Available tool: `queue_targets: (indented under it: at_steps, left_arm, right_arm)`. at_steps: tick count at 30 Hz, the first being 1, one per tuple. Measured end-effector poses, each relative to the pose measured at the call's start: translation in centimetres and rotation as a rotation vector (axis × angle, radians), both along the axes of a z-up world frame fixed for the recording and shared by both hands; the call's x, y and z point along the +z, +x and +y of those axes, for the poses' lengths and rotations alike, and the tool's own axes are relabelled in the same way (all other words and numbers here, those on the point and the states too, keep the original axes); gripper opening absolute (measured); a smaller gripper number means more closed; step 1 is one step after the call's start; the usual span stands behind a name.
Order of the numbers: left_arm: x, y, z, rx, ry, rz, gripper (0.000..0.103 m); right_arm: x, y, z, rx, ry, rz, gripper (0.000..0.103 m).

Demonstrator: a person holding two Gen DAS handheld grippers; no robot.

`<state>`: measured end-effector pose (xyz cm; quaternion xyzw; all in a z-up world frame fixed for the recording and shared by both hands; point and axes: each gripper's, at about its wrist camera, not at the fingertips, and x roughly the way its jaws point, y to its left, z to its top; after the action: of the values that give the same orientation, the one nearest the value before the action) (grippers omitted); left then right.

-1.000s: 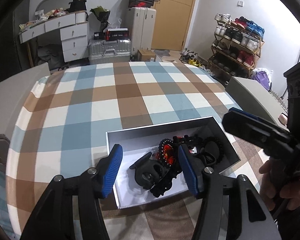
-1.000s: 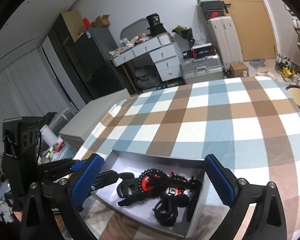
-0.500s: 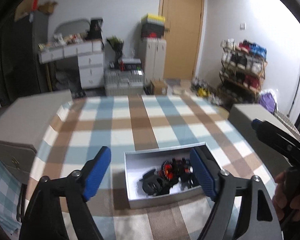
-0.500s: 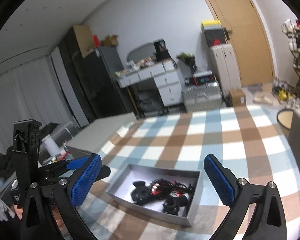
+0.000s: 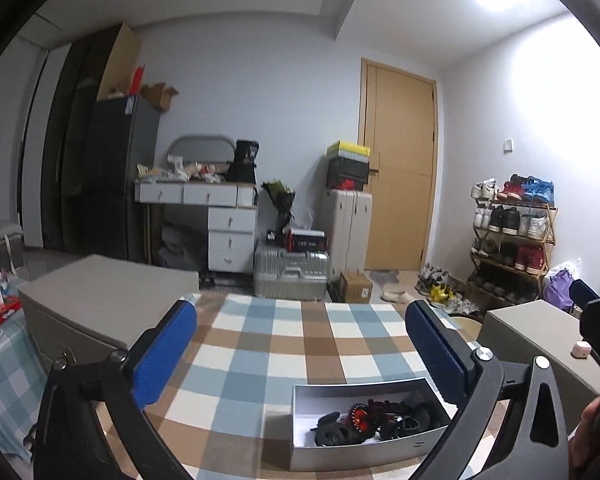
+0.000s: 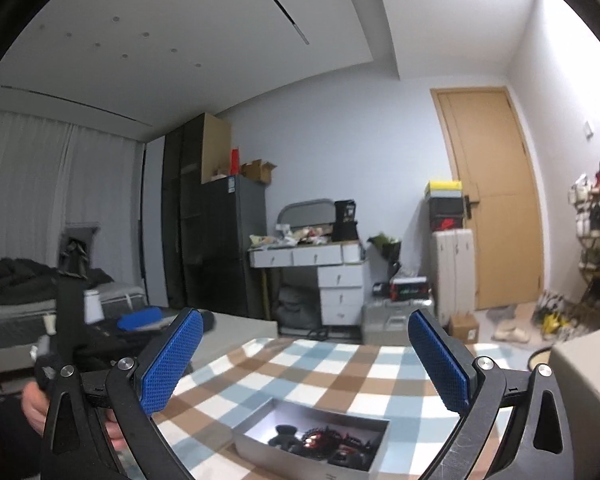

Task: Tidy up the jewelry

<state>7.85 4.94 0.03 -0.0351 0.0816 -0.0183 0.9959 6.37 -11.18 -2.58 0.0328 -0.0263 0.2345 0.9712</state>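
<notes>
A shallow grey box (image 5: 356, 455) sits on the checked tablecloth (image 5: 284, 344) near its front edge. It holds a tangle of black and red jewelry (image 5: 374, 423). The box also shows in the right wrist view (image 6: 260, 450) with the jewelry (image 6: 320, 440) inside. My left gripper (image 5: 300, 354) is open and empty, raised well above and behind the box. My right gripper (image 6: 305, 360) is open and empty, also raised above the box. The right gripper's tip (image 5: 596, 330) shows at the right edge of the left wrist view.
Grey cabinets stand on both sides of the table (image 5: 100, 296) (image 5: 540, 336). Beyond are a white desk (image 5: 212, 216), suitcases (image 5: 290, 274), a shoe rack (image 5: 512, 240) and a wooden door (image 5: 400, 168). A bed (image 6: 28, 304) is at far left.
Both grippers have risen and pulled back from the box, tilting up toward the room. The box looks smaller and lower in both views. Both stay open and empty.
</notes>
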Motion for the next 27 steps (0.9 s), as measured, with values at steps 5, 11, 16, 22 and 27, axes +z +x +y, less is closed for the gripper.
queue_targets:
  at_steps: [5, 11, 16, 22, 27]
  left_arm:
    - [-1.7, 0.1, 0.5, 0.023, -0.007, -0.015, 0.102]
    - [-4.4, 0.5, 0.4, 0.123, 0.024, -0.016, 0.102]
    - [-5.9, 1.4, 0.2, 0.111, 0.044, 0.01, 0.102]
    - [-6.6, 2.0, -0.3, 0.082, 0.055, 0.032, 0.102]
    - [-7.0, 1.9, -1.1, 0.045, 0.071, 0.055, 0.102]
  right_arm:
    - [-1.9, 0.4, 0.1, -0.048, -0.019, -0.031, 0.103]
    - [-4.5, 1.5, 0.8, -0.075, -0.08, -0.001, 0.103]
    - [-6.4, 2.7, 0.9, -0.099, -0.103, 0.039, 0.103]
    - [-8.0, 3.7, 0.4, -0.129, -0.11, 0.078, 0.103]
    - [-8.1, 4.5, -0.1, -0.125, -0.092, 0.129, 0.103]
